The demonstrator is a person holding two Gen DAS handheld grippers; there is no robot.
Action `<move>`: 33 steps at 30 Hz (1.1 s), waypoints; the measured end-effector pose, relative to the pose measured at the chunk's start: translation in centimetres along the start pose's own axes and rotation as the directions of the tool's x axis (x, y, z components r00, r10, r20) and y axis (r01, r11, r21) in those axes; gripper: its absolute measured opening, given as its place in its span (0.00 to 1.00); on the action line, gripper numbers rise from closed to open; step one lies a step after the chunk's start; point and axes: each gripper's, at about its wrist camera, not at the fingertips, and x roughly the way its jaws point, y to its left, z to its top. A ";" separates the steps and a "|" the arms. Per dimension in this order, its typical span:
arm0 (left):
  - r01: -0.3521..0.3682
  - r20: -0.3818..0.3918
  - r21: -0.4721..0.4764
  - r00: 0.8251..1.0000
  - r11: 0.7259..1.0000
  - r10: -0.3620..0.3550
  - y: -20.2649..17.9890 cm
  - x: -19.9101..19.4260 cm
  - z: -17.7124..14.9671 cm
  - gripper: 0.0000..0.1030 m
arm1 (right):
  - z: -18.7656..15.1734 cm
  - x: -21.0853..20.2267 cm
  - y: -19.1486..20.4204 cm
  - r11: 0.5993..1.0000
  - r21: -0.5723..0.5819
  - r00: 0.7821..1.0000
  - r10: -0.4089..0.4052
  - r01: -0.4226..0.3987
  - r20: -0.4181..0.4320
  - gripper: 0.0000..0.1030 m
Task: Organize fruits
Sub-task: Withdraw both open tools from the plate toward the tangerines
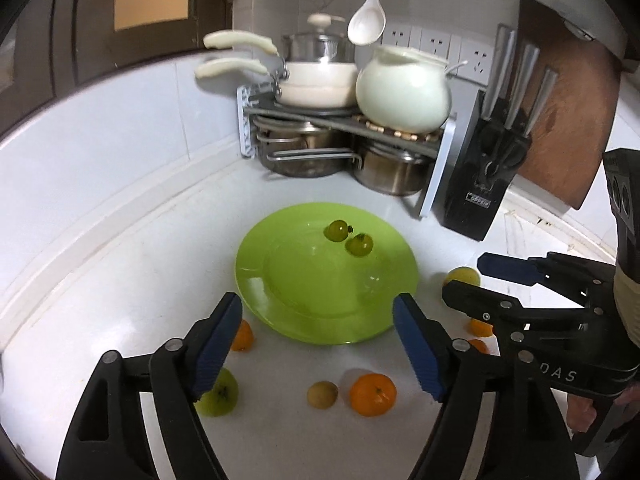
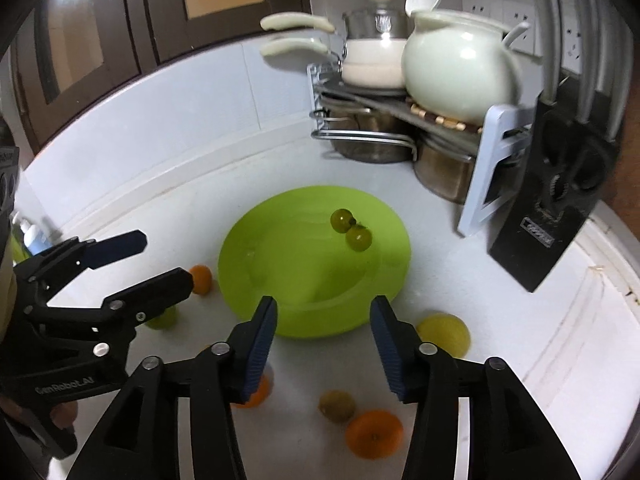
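plate [image 1: 280, 280] centre bare, loose fruit [image 1: 373, 395] ringing it, pot rack [image 1: 344, 120] behind

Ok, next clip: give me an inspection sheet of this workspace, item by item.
Surface: white kitchen counter, in a tiled corner.
Job's things: round lime-green plastic plate holding two small green tomato-like fruits; around the plate on the counter lie oranges, a small brownish-green fruit, a green apple and a yellow round fruit.
Clutter: nothing seen.
Grippers: left gripper and right gripper both open, nothing between the jaws, near the plate's front edge.
Cables: nothing seen.
Surroundings: metal corner rack with pots and a white ceramic jar, black knife block, wooden cutting board, hanging white spoon, wall sockets.
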 end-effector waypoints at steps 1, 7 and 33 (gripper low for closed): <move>-0.005 0.008 0.003 1.000 1.000 0.005 -0.2 -0.5 -0.2 0.77 | -0.2 -0.5 0.2 1.000 -0.003 1.000 -0.007 0.007 0.008 0.52; -0.024 0.039 0.004 0.999 1.000 0.024 -1.0 -3.2 -1.4 0.83 | -1.2 -3.3 0.3 1.000 -0.004 0.999 -0.024 0.025 0.043 0.61; -0.045 0.061 0.148 0.997 0.988 0.037 -4.9 -2.7 -7.7 0.85 | -6.9 -5.0 -1.1 0.992 0.017 0.992 -0.123 0.123 0.001 0.71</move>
